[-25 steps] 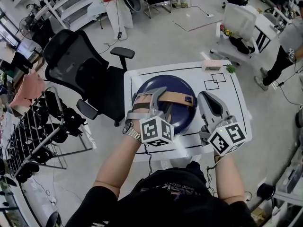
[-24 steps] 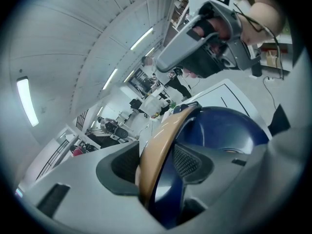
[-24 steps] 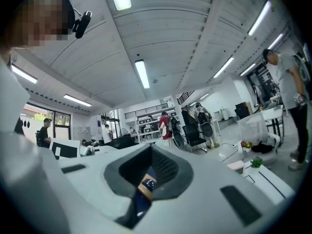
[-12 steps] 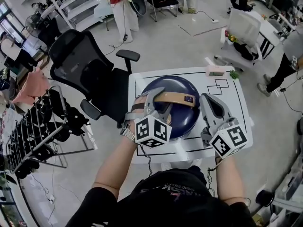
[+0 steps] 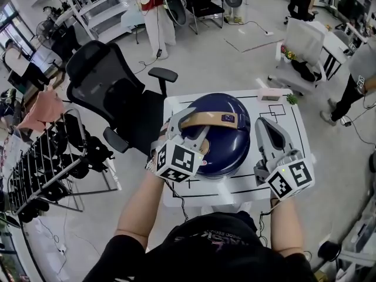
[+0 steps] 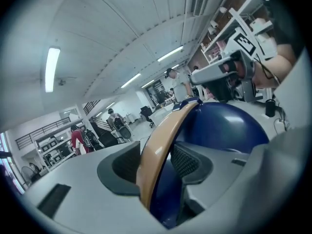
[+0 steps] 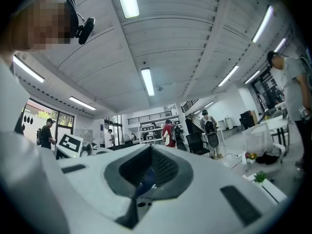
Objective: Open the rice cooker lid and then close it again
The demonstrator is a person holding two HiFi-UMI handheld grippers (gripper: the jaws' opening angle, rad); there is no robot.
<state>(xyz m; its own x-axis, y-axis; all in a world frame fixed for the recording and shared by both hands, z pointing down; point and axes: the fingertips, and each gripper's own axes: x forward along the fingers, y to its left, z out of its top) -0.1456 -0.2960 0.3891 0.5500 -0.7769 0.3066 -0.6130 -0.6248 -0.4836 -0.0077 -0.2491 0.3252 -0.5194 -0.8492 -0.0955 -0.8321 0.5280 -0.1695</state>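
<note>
The dark blue rice cooker (image 5: 226,145) stands on the white table (image 5: 294,163) with a tan carry handle (image 5: 202,117) arching over its domed lid. My left gripper (image 5: 189,123) is shut on that handle near its left end. In the left gripper view the tan handle (image 6: 161,150) runs between the two dark pads (image 6: 192,162), with the blue dome (image 6: 224,126) behind it. My right gripper (image 5: 262,127) hovers just right of the cooker, shut and empty. In its own view the right gripper (image 7: 144,186) shows its jaws pressed together. Whether the lid is cracked open is hidden.
A pink box (image 5: 270,94) and a small green plant (image 5: 292,99) sit at the table's far right edge. A black office chair (image 5: 111,93) stands close on the left, with a black rack (image 5: 53,175) beyond it. People and white furniture fill the room behind.
My left gripper has risen and rolled, its marker cube tipping leftward, with the tan handle still between its jaws. The right gripper has lifted slightly beside the cooker.
</note>
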